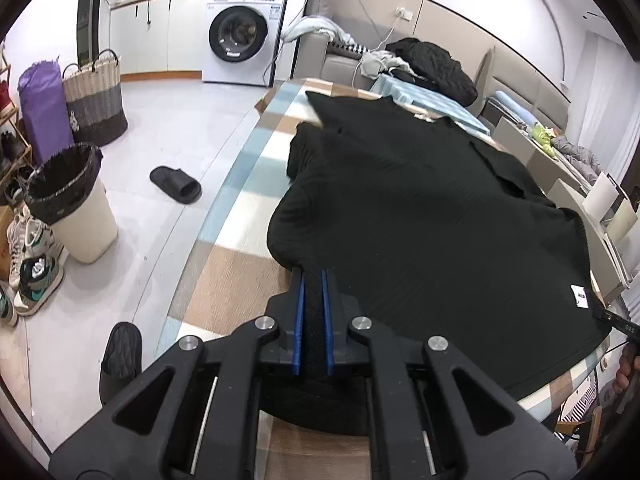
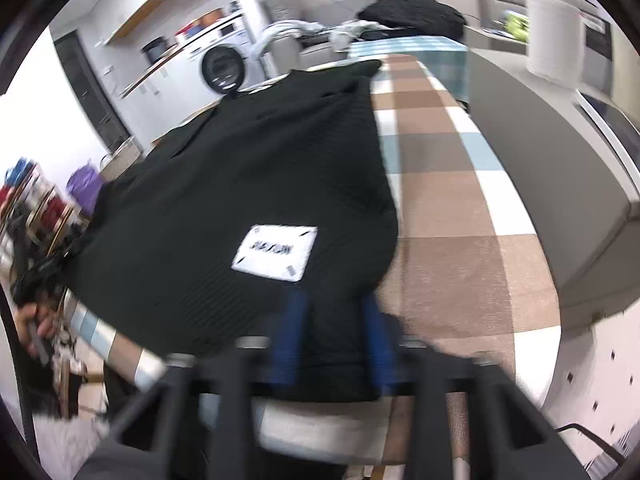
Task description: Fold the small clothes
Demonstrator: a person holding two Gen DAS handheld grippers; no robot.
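Note:
A black knit sweater (image 1: 420, 208) lies spread over a table with a checked cloth (image 1: 240, 184). My left gripper (image 1: 314, 274) is at the sweater's near edge, its blue pads shut on a fold of the black fabric. In the right wrist view, which is blurred, the same sweater (image 2: 260, 168) shows a white label (image 2: 275, 253) just ahead of my right gripper (image 2: 334, 300). Black fabric fills the gap between that gripper's blue pads, which stand wider apart than the left ones. The label (image 1: 580, 297) also shows at the sweater's right corner in the left wrist view.
Left of the table, on the floor, are a lined bin (image 1: 76, 204), a black slipper (image 1: 176, 185), a woven basket (image 1: 96, 100) and shoes. A washing machine (image 1: 240, 36) stands at the back. A black jacket (image 1: 432, 64) lies beyond the table. A grey cabinet (image 2: 540, 168) borders its right side.

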